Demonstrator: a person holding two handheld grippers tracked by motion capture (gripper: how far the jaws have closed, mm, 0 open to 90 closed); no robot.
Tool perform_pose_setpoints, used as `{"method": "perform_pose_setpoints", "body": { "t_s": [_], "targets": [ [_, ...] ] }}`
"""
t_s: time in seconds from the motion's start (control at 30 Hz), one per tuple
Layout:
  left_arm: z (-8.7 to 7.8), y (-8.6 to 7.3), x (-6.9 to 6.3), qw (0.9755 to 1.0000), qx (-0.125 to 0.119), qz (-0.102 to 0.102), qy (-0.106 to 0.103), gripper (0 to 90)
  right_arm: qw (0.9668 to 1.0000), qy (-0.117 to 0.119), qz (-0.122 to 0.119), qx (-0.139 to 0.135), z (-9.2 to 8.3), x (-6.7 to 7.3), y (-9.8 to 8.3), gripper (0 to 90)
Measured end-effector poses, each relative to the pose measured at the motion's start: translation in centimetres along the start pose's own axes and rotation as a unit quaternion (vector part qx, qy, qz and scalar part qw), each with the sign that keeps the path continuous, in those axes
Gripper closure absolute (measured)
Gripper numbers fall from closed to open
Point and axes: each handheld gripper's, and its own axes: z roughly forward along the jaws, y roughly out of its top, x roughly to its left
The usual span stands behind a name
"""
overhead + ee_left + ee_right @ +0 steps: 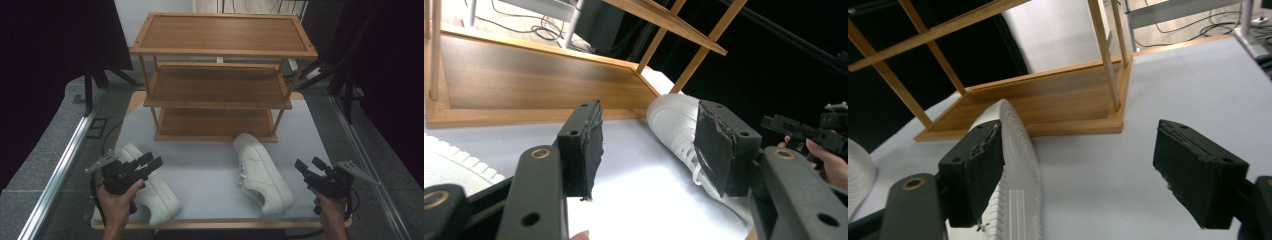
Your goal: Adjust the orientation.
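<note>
Two white sneakers lie on the white table in front of a three-shelf wooden rack [220,90]. The left sneaker [152,187] is near the front left, and my left gripper [151,161] hovers over it, open and holding nothing. The right sneaker [262,175] lies toe toward the rack, with my right gripper [309,163] to its right, open and apart from it. In the left gripper view, the open left gripper [651,145] looks across at the right sneaker [674,125]. In the right gripper view, the right gripper [1083,170] is open, with the right sneaker [1015,165] beside one jaw.
The rack's bottom shelf [1048,105] rests on the table [210,175] just behind the shoes. A metal rail [65,160] runs along the left side and another [365,160] along the right. Dark curtains and stand legs surround the table.
</note>
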Motion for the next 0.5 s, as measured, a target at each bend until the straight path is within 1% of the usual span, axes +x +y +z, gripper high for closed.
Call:
{"method": "perform_pose_setpoints", "body": {
  "t_s": [0.07,0.2,0.3,0.33,0.4,0.43,0.47,0.5],
  "targets": [
    [0.11,-0.09,0.03,1.0000,0.003,0.001,-0.001,43.6,1.0000,0.003,0.004,-0.001,0.03,-0.02,0.02,21.6],
    [0.51,-0.55,0.27,0.9999,0.012,-0.001,-0.004,42.9,0.9996,0.022,0.015,-0.004,-0.11,-0.01,0.03,25.8],
    [0.57,-0.61,0.28,0.9999,0.017,0.000,-0.003,42.8,0.9996,0.023,0.019,-0.001,-0.12,-0.14,-0.13,26.9],
    [0.57,-0.59,0.25,0.9998,0.021,0.003,-0.002,42.8,0.9995,0.022,0.022,-0.003,-0.14,-0.23,-0.18,27.1],
    [0.71,-0.53,0.12,0.9990,0.041,0.017,0.000,42.4,0.9990,0.025,0.035,-0.008,-0.22,-0.50,-0.29,28.1],
    [0.83,-0.52,0.04,0.9984,0.052,0.023,-0.002,42.0,0.9989,0.026,0.037,-0.007,-0.28,-0.65,-0.32,28.3],
    [0.92,-0.55,-0.04,0.9981,0.056,0.026,0.000,39.2,0.9990,0.023,0.038,-0.008,-0.31,-0.87,-0.35,28.5],
    [0.95,-0.59,-0.13,0.9979,0.057,0.029,0.000,39.2,0.9990,0.023,0.038,-0.008,-0.31,-0.87,-0.35,28.5]
  ]
}}
